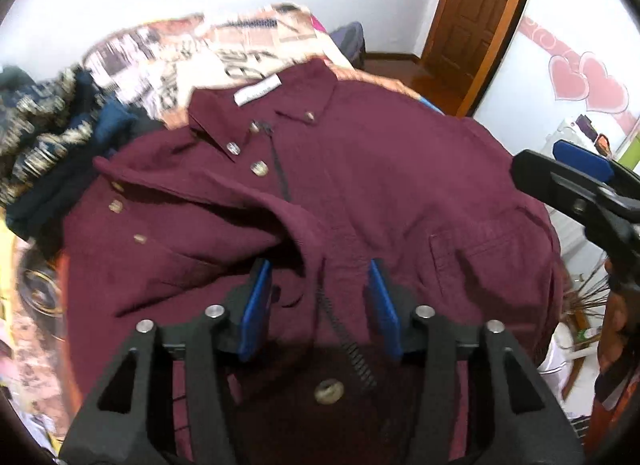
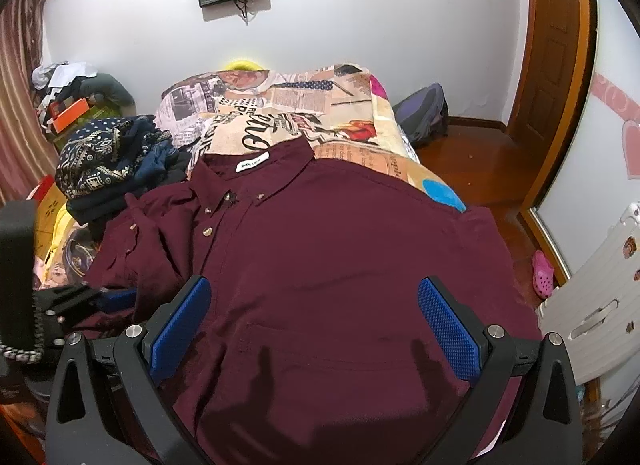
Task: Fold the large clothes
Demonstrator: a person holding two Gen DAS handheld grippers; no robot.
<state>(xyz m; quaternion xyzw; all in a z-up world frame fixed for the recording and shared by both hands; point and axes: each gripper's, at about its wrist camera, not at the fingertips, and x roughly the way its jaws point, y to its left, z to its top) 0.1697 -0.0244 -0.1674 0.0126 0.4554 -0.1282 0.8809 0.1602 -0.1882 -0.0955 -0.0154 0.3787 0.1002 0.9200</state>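
Observation:
A large maroon button-up shirt (image 1: 360,169) lies face up on the bed, collar at the far end with a white label; it also shows in the right wrist view (image 2: 340,249). Its left side is folded in over the front, with buttons showing. My left gripper (image 1: 320,297) is open just above the folded cloth near the shirt's middle, holding nothing. My right gripper (image 2: 316,321) is wide open above the shirt's lower front and chest pocket, holding nothing. The right gripper's fingers (image 1: 576,177) show at the right edge of the left wrist view.
The bed has a newspaper-print cover (image 2: 280,113). A pile of dark blue patterned clothes (image 2: 108,161) sits left of the shirt. A backpack (image 2: 424,109) lies on the wooden floor by a brown door (image 2: 560,65). A white plastic piece (image 2: 596,305) stands right.

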